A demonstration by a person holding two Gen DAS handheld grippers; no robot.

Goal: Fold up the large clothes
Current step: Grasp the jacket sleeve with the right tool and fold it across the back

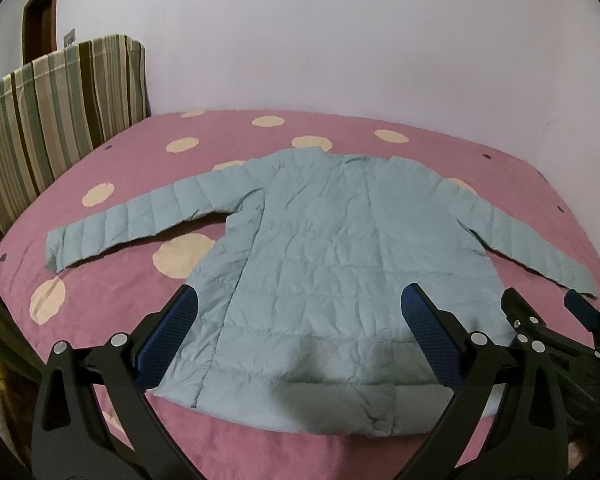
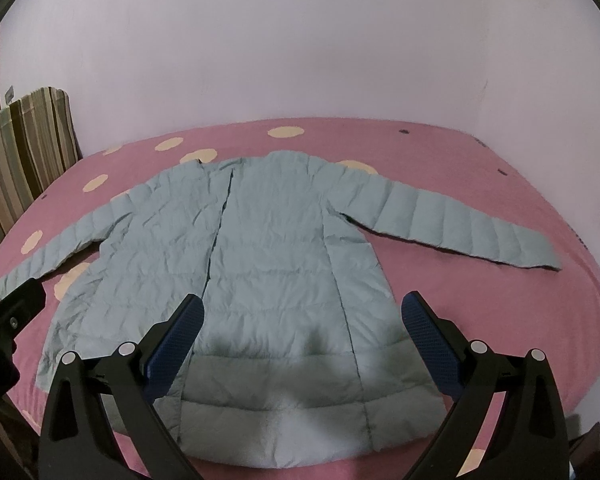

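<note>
The pale blue quilted jacket [image 1: 320, 248] lies flat on the pink dotted bed [image 1: 112, 168], both sleeves stretched out toward 9 and 3 o'clock, hem nearest at 6. The left claw [image 1: 300, 336] and right claw [image 2: 304, 336] hover spread wide, holding nothing. Folding looks unstarted (no crease yet); next likely calls for pinching a sleeve cuff and carrying it across the body.

left gripper [image 1: 300, 336]: jaws wide apart | right gripper [image 2: 302, 340]: jaws wide apart

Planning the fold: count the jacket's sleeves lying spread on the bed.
2. One sleeve stretches left across the bed; the other sleeve stretches right. Neither is folded yet.
</note>
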